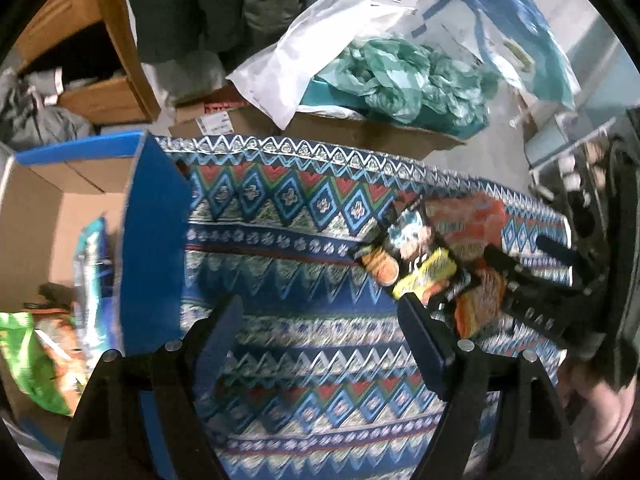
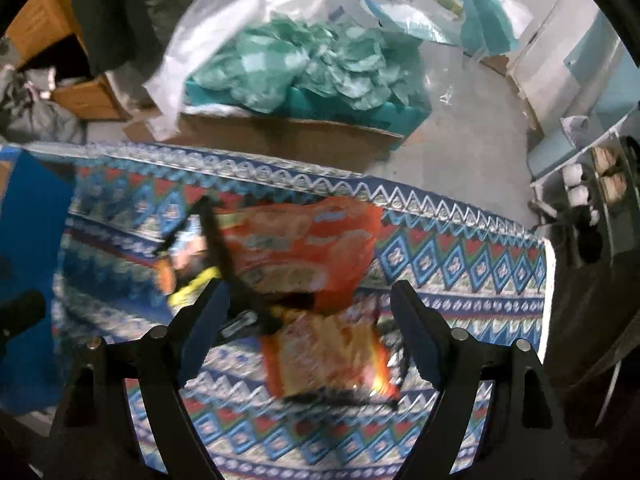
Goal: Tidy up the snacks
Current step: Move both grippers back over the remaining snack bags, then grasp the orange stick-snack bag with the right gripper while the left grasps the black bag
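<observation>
A heap of snack packets lies on the patterned cloth point(image 1: 288, 240): a large orange bag point(image 2: 304, 248), a small orange noodle packet point(image 2: 324, 352), a yellow packet point(image 1: 430, 274) and a dark packet point(image 1: 408, 232). My left gripper point(image 1: 320, 312) is open and empty over bare cloth, left of the heap. My right gripper point(image 2: 308, 300) is open, with the small orange packet between its fingers, untouched as far as I can tell. The right gripper also shows in the left wrist view point(image 1: 532, 280), right beside the heap. A blue cardboard box point(image 1: 152, 240) at the left holds a green bag point(image 1: 32, 360) and other packets.
Behind the cloth sits a flat cardboard box point(image 2: 288, 136) with teal and white plastic bags point(image 2: 312, 64). A wooden shelf point(image 1: 100, 40) stands at the back left. A light blue rack point(image 2: 580, 168) with jars is at the right. Grey floor lies beyond the cloth.
</observation>
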A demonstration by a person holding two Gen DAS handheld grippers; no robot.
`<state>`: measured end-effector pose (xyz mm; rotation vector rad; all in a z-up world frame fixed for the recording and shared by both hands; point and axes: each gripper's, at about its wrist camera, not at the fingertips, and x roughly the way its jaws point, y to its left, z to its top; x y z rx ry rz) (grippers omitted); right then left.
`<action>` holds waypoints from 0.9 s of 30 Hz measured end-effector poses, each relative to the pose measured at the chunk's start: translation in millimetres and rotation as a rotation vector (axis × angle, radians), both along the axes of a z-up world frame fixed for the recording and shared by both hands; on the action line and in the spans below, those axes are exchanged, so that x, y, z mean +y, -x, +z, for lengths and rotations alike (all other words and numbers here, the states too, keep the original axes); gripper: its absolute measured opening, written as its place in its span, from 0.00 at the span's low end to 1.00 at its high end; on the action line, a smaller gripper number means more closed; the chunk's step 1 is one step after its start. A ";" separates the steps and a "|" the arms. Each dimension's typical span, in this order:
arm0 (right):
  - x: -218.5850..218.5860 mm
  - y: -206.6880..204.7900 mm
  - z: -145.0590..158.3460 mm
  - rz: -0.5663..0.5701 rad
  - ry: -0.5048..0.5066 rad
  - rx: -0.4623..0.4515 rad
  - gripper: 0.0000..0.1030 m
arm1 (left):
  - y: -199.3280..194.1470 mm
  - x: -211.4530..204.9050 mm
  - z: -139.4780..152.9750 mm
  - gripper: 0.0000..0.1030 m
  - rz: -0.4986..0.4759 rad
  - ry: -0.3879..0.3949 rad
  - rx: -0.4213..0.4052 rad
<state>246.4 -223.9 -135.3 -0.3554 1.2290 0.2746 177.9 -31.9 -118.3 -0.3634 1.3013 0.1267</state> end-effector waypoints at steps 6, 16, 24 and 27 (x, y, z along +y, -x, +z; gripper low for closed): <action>-2.5 -13.2 -22.3 -0.007 0.021 0.000 0.80 | -17.9 -0.5 -20.7 0.79 0.037 0.064 0.032; 13.5 3.2 -42.7 0.043 0.028 0.070 0.80 | -20.7 -3.9 -42.4 0.79 0.054 0.106 0.094; 14.7 17.2 -41.7 0.069 -0.002 0.132 0.80 | -16.6 -0.4 -44.8 0.79 0.070 0.116 0.108; 2.4 10.4 -32.2 0.052 0.001 0.097 0.80 | -15.7 -5.7 -47.7 0.79 0.054 0.120 0.118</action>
